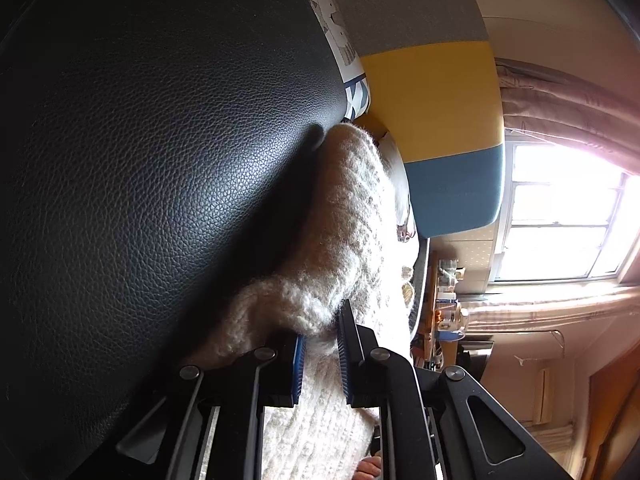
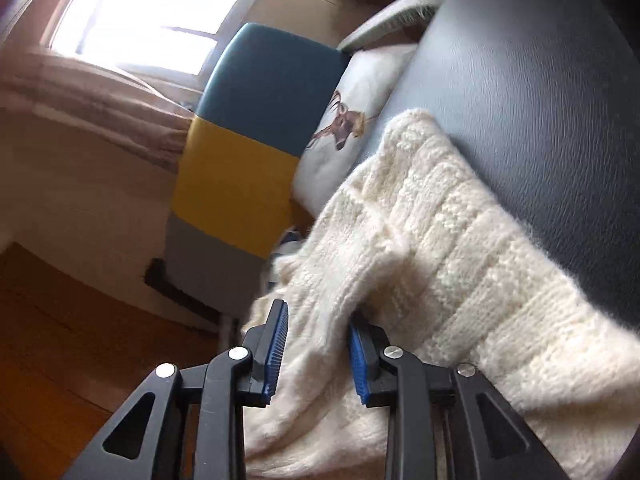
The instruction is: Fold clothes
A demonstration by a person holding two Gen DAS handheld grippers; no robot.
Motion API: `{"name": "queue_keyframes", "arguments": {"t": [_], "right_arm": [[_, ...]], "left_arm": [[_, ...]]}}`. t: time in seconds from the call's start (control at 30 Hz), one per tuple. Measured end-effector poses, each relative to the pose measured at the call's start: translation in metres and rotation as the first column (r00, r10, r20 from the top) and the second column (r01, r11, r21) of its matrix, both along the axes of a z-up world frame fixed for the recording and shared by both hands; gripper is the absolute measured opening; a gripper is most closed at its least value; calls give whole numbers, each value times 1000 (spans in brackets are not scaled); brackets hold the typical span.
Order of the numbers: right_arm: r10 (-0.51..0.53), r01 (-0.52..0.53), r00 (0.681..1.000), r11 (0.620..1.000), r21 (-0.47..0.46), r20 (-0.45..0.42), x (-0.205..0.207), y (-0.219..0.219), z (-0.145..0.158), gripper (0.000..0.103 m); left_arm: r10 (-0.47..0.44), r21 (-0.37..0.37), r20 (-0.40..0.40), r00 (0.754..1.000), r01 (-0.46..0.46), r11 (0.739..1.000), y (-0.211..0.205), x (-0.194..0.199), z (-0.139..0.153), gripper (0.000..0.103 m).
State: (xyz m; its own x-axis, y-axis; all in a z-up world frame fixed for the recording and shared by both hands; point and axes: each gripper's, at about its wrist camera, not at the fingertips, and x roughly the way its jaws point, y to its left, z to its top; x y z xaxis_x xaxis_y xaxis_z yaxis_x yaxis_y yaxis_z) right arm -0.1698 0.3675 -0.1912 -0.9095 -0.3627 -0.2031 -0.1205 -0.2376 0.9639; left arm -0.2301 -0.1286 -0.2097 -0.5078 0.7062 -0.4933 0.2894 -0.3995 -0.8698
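A cream, chunky-knit sweater (image 1: 352, 208) lies on a black leather seat (image 1: 160, 140). My left gripper (image 1: 322, 344) is shut on a fuzzy fold of it, with knit filling the narrow gap between the blue pads (image 1: 300, 364). In the right wrist view the sweater (image 2: 460, 240) spreads across the dark seat (image 2: 540, 100) and hangs over its edge. My right gripper (image 2: 318, 344) holds a thick bunch of that edge between its pads (image 2: 276, 352), standing wider than the left. A raised fold runs up from the right-hand pad.
A backrest in grey, yellow and blue blocks (image 2: 248, 152) stands behind the seat, with a white deer-print cushion (image 2: 348, 120) against it. A patterned cushion (image 1: 336, 32) shows in the left view. A bright window (image 2: 152, 12) and wooden floor (image 2: 60, 340) lie beyond.
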Motion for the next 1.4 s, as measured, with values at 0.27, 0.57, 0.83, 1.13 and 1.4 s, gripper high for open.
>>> {"name": "queue_keyframes", "arguments": {"t": [0.27, 0.57, 0.83, 1.13, 1.4], "right_arm": [[86, -119, 978, 979, 168, 190, -23, -5, 18, 9], [16, -155, 977, 743, 652, 214, 6, -36, 99, 6], [-14, -217, 936, 762, 611, 351, 18, -23, 49, 6], [130, -300, 929, 812, 500, 346, 27, -2, 59, 17], [161, -316, 946, 666, 676, 283, 40, -34, 107, 23]], "left_arm": [[-1, -12, 4, 1000, 1, 1000, 2, -1, 3, 15], [-24, -88, -19, 1000, 22, 996, 17, -3, 19, 15], [-69, -213, -43, 997, 59, 975, 27, 0, 34, 14], [-160, -265, -32, 987, 146, 953, 23, 13, 45, 14], [-170, -375, -102, 980, 120, 919, -19, 13, 77, 14]]}}
